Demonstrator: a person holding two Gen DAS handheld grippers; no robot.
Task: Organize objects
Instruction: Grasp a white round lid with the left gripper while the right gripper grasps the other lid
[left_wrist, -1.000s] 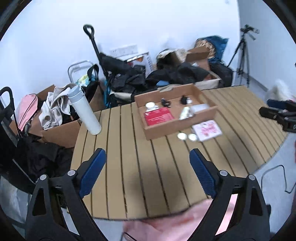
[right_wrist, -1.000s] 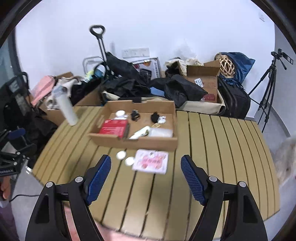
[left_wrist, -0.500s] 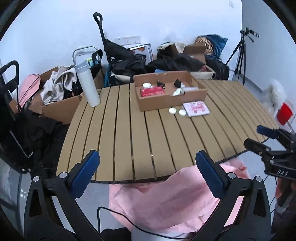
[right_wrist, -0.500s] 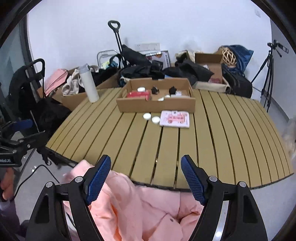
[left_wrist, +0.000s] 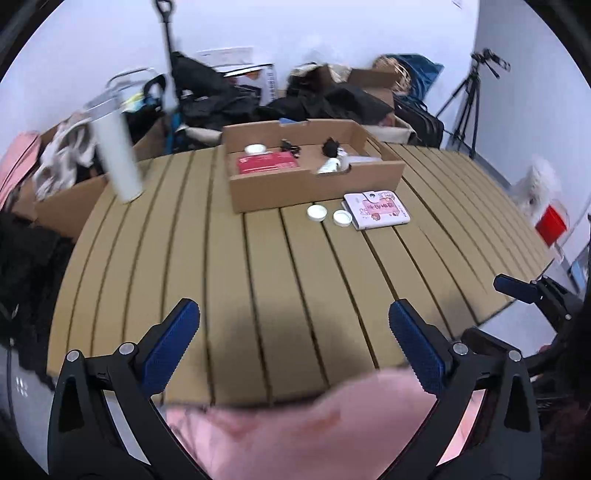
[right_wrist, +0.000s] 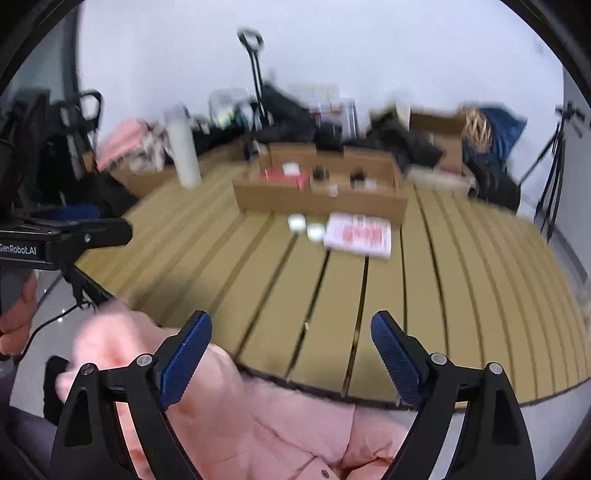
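Left gripper (left_wrist: 294, 334): jaws spread wide, nothing between the blue pads (left_wrist: 170, 341); held over the near edge of the table, above pink fabric (left_wrist: 295, 421). Also seen side-on at the left margin of the right wrist view (right_wrist: 74, 230), black body lettered "GenRobot.AI".

Right gripper (right_wrist: 291, 345): jaws likewise apart and empty, blue pads (right_wrist: 186, 350) ribbed; positioned over the table's near rim and a pink garment (right_wrist: 236, 417) with a button. Its blue tip enters the left wrist view at the right margin (left_wrist: 517, 290).

Slatted table (left_wrist: 229, 280): tan boards with dark gaps, curved edge.

Two white round lids (left_wrist: 317, 213), (left_wrist: 342, 218): lying flat on the slats, just beside each other, directly in front of the cardboard box.

Pink-and-white card wallet (left_wrist: 376, 209): flat on the table, just right of the lids, with a snap tab.

Cardboard box (left_wrist: 314, 184): open, shallow, well beyond both grippers near the table's far side. Contents: red flat packet (left_wrist: 267, 162), white round lid (left_wrist: 255, 149), two small black items (left_wrist: 290, 147), (left_wrist: 330, 147), white tube-like item (left_wrist: 330, 166), pale flat piece (left_wrist: 364, 159).

White cylindrical bottle (left_wrist: 116, 151): upright at the far left of the table; blurred.

Background: black bags and clothing (left_wrist: 207, 96), further cartons (left_wrist: 369, 79), tripod (left_wrist: 469, 99), red object (left_wrist: 552, 225) by the right wall. Right wrist view heavily blurred.
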